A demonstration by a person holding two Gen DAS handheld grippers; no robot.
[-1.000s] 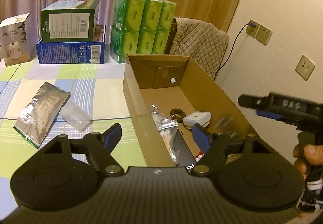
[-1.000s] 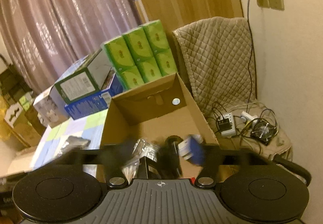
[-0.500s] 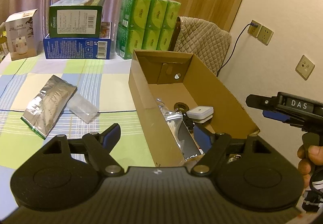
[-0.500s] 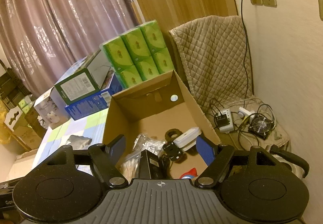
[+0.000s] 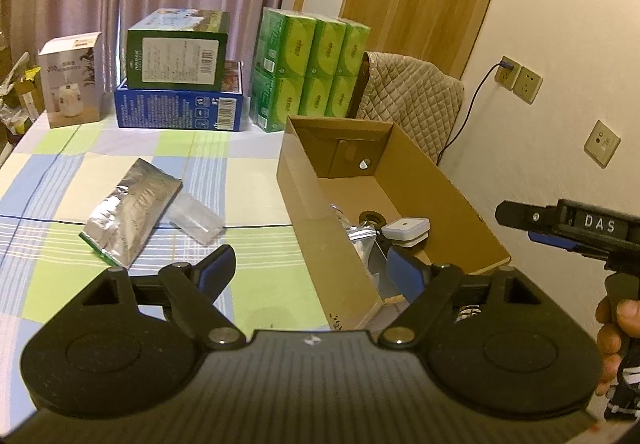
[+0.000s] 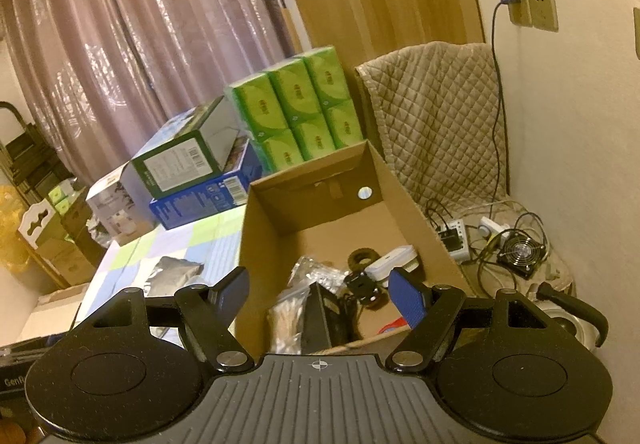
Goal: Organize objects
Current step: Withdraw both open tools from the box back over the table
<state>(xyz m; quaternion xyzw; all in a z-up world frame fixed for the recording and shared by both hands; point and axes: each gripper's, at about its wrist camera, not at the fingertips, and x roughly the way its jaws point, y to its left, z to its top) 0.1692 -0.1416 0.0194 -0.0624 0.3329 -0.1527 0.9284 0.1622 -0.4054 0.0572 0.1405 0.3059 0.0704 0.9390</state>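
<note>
1. The left gripper (image 5: 310, 272) hangs above the near edge of the checked tablecloth (image 5: 120, 148), its blue-padded fingers (image 5: 216, 270) spread wide with nothing between them.
2. The right gripper (image 6: 318, 294) hovers over the near end of the open brown cardboard box (image 6: 256, 244), its fingers parted too and empty. From the left camera I see it side-on at the right, with a hand (image 5: 614, 336) on its handle.
3. The box stands along the right edge of the tabletop. Inside it lie a white square gadget (image 5: 406, 230), a dark ring-shaped piece (image 5: 372, 218), a crinkled silver foil pouch (image 6: 316, 274), a clear bag of cotton swabs (image 6: 286, 320), a flat black box (image 6: 318, 320) and a small black part (image 6: 362, 282).
4. Still out on the cloth, left of the box, a silver foil packet with a green edge (image 5: 128, 210) lies flat, and a small clear plastic bag (image 5: 194, 218) touches its right side.
5. Along the far edge of the tabletop stand a white carton with an appliance pictured on it (image 5: 72, 84), a green carton (image 5: 178, 50) stacked on a blue carton (image 5: 178, 110), and a block of green tissue packs (image 5: 308, 70).
6. Beyond the box sits a chair draped in a beige quilted cover (image 5: 408, 100). On its seat I see tangled cables and a small black fan (image 6: 522, 250).
</note>
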